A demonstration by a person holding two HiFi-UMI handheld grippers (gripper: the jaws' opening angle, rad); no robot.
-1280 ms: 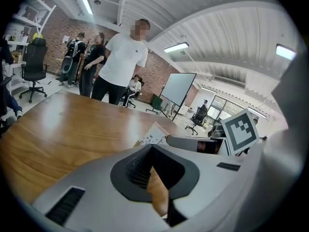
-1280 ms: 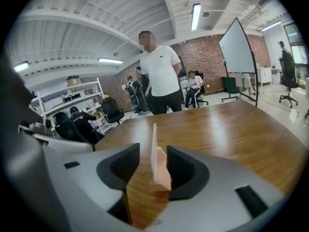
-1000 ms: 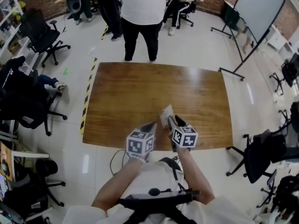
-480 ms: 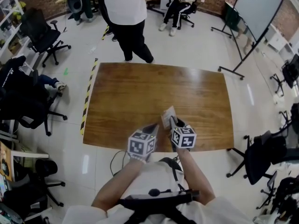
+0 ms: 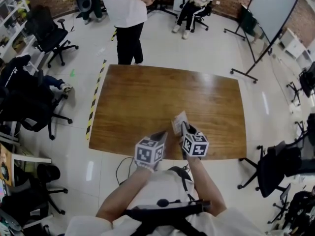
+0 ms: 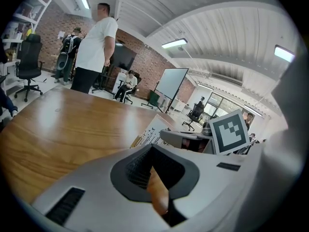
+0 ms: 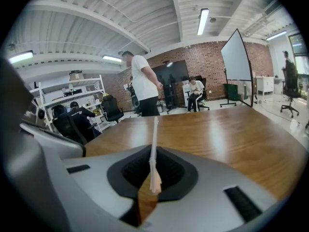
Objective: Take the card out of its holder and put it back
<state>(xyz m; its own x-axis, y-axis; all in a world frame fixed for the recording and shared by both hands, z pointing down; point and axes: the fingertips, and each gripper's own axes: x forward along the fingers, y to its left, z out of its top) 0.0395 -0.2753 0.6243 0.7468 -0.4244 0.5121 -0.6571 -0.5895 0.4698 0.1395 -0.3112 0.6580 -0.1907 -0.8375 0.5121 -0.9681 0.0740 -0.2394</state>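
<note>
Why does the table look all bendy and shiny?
Head view: the wide lens bows the table at its edges, and lights glare on its far side. Right gripper view: the lens curves it too, the corners go black, and the close card looks blurry.

Showing brick wall [image 7: 207, 62] at far end | glowing from ceiling strip lights [image 7: 203, 21] over pale glossy floor [image 5: 197, 43] | placing wooden table [image 5: 147, 97] mid-room, black office chairs [image 5: 47, 33] around, whiteboard [image 5: 273, 9] at right

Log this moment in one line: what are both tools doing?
right gripper: jaws just been closing, now pinching card | left gripper: jaws together, nothing between | card: edge-up over table
</note>
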